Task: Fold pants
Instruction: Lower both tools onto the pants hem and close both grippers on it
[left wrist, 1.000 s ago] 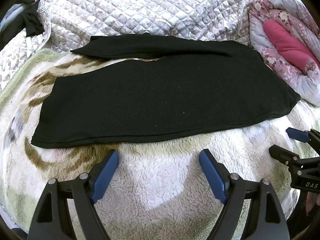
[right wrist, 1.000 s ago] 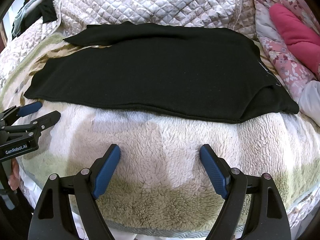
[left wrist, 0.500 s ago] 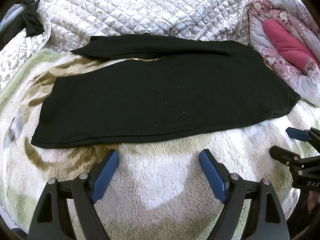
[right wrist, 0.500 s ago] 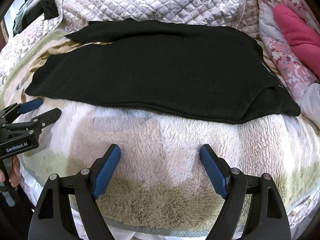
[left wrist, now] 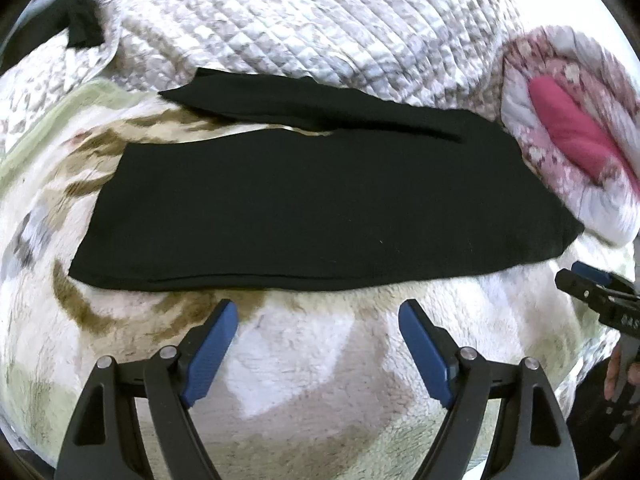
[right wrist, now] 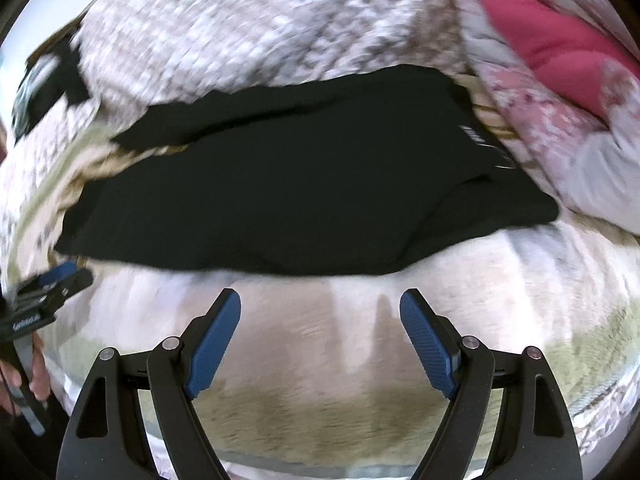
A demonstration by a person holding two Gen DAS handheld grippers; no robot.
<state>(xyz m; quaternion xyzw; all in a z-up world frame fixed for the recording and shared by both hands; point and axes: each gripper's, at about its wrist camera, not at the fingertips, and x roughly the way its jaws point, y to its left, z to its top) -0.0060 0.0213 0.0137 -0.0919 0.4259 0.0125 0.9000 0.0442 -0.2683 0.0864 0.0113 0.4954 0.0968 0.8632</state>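
Black pants (left wrist: 312,204) lie flat across a fluffy cream blanket (left wrist: 320,360), waistband to the right, legs running left. The far leg (left wrist: 280,104) splays away from the near one. My left gripper (left wrist: 318,312) hovers open just short of the pants' near edge, nothing between its blue pads. In the right wrist view the pants (right wrist: 304,200) appear blurred, and my right gripper (right wrist: 320,304) is open and empty close to their near hem. Each gripper shows in the other's view: the right gripper (left wrist: 600,292) at the right edge, the left gripper (right wrist: 52,284) at the left edge.
A quilted grey-white bedspread (left wrist: 300,28) is bunched behind the pants. A pink floral duvet (left wrist: 568,120) is heaped at the right, touching the waistband end. Dark clothing (left wrist: 80,24) hangs at the far left. A hand (right wrist: 36,372) holds the left gripper's handle.
The right wrist view has swung and blurred, and the right gripper has moved closer to the pants' near edge. The left gripper has shifted slightly forward. Both stay open.
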